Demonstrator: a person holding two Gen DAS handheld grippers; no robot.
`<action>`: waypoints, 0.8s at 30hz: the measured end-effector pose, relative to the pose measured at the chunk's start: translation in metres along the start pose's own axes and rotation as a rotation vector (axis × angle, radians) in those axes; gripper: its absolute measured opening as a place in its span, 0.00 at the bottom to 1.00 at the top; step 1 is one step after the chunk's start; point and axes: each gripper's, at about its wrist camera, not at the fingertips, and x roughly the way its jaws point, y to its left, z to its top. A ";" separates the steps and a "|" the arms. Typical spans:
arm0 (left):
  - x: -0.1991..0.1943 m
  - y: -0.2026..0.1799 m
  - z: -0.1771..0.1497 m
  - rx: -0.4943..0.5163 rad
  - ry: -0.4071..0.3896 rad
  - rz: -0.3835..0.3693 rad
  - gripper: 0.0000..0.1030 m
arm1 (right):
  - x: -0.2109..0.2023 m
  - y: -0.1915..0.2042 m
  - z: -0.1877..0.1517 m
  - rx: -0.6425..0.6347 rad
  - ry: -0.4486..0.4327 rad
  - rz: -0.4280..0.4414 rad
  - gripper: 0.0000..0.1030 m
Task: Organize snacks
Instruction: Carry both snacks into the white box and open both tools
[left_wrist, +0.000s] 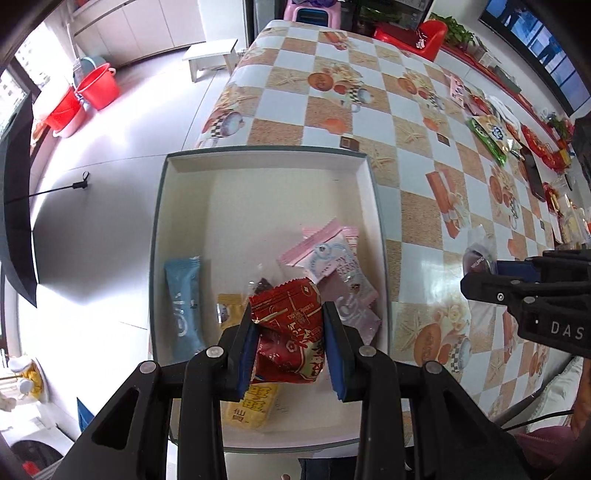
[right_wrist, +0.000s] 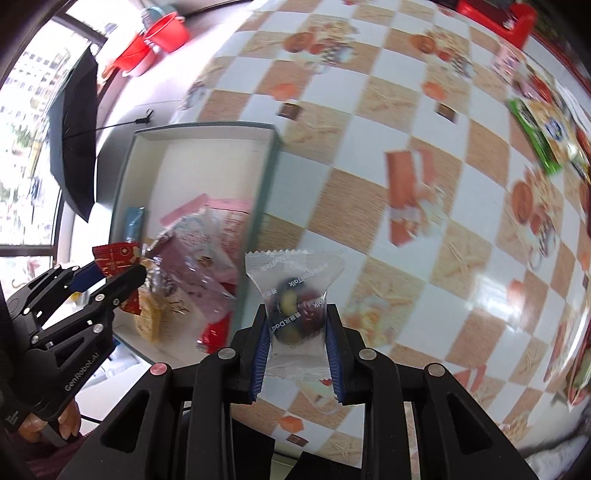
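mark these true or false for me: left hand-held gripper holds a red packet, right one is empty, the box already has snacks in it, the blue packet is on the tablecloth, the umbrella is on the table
1. The left hand-held gripper holds a red packet. True.
2. The right hand-held gripper is empty. False: it is shut on a clear wrapped snack.
3. The box already has snacks in it. True.
4. The blue packet lies on the tablecloth. False: it lies inside the box, by its left wall.
5. The black umbrella is on the table. False: it stands open on the floor beside it.
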 end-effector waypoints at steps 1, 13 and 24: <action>0.000 0.006 -0.001 -0.007 0.000 0.005 0.35 | 0.001 0.008 0.003 -0.017 0.001 0.004 0.29; 0.006 0.035 -0.012 -0.044 0.007 0.024 0.35 | 0.018 0.079 0.032 -0.194 0.029 -0.013 0.29; 0.012 0.033 -0.005 -0.033 0.002 0.013 0.35 | 0.018 0.092 0.044 -0.205 0.024 -0.030 0.29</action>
